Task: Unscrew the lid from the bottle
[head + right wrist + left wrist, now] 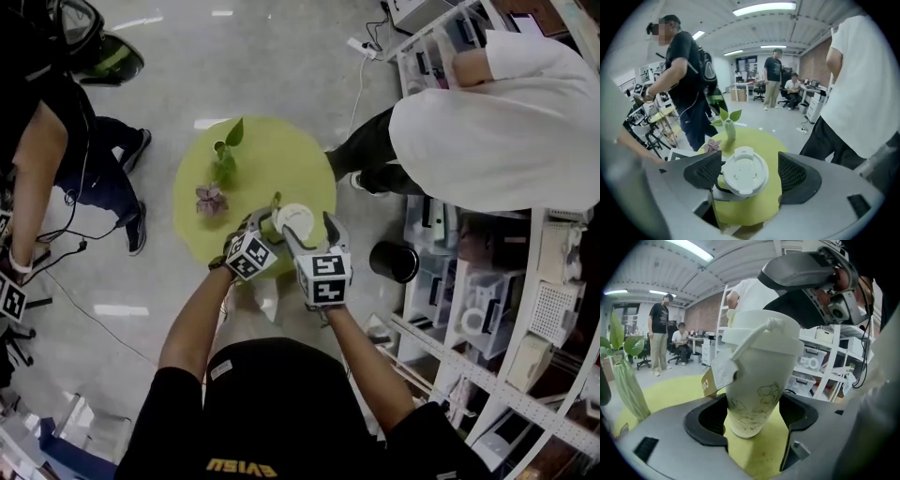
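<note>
Brown tag (708, 384) on bottle (757, 385) reads "CO" (rest hidden).

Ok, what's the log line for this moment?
left claw: shut on bottle lower body | right claw: open, lid between its pads | lid: on bottle, not yet off | surface: green table

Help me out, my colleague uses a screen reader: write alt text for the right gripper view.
A white lid sits between the right tool's open jaws, with a clear gap at one side. Behind it, a round yellow-green table carries a small vase of leaves, and a person in a white shirt stands close by.
</note>
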Available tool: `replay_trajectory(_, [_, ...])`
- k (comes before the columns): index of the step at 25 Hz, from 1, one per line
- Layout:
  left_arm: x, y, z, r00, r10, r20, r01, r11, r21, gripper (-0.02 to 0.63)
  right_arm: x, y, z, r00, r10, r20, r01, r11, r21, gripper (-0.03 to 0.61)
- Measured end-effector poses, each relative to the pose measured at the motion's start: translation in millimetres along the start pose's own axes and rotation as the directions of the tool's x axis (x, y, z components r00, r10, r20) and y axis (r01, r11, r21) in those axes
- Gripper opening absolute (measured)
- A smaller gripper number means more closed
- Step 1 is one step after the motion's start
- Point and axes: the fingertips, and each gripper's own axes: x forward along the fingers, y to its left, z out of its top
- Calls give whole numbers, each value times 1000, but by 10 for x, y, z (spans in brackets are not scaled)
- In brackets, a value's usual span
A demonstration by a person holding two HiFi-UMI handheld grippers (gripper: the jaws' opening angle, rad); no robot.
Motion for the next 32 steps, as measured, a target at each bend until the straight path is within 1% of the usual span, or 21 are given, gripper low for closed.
replay_trajectory(4, [5,5,-9,1000,3,2,-3,1000,-1,359,152,52,-131,998,-53,-44,53,998,21,376])
replay_trajectory(7, [-5,-7,-10,1000,0,2,0,1000,-4,359,228,-7,-162,996,-62,-56,65,997,40,376])
replay_trajectory(9, [-10,3,-14,1000,0,4,0,1000,-4,359,260,33,-149,997,-33,-67,34,999,18,371])
replay_trajectory(10, [-9,10,-11,1000,0,4,0,1000,-4,359,264,69,-140,997,-13,-78,13,1000,0,360])
replay_trajectory(11, [-4,14,-5,1000,0,5,0,1000,-4,359,262,99,-137,996,2,-90,-4,1000,-16,333])
replay_trajectory(20, [14,27,-6,1000,-4,9,4,1000,-7,359,295,113,-147,991,38,-126,-43,998,-34,325])
replay_trajectory(23, [14,34,-2,1000,-5,9,5,1000,-7,357,327,94,-178,990,54,-129,-62,996,-63,325])
replay_trajectory(26, [9,22,-1,1000,-5,9,5,1000,-8,357,293,125,-134,988,85,-128,-97,991,-95,325])
replay_trajectory(29, [19,11,-11,1000,-6,9,6,1000,-7,357,275,149,-148,982,119,-148,-138,982,-129,325])
replay_trajectory(32, [19,22,-7,1000,-8,10,8,1000,-7,357,285,168,-145,973,156,-171,-187,966,-179,325])
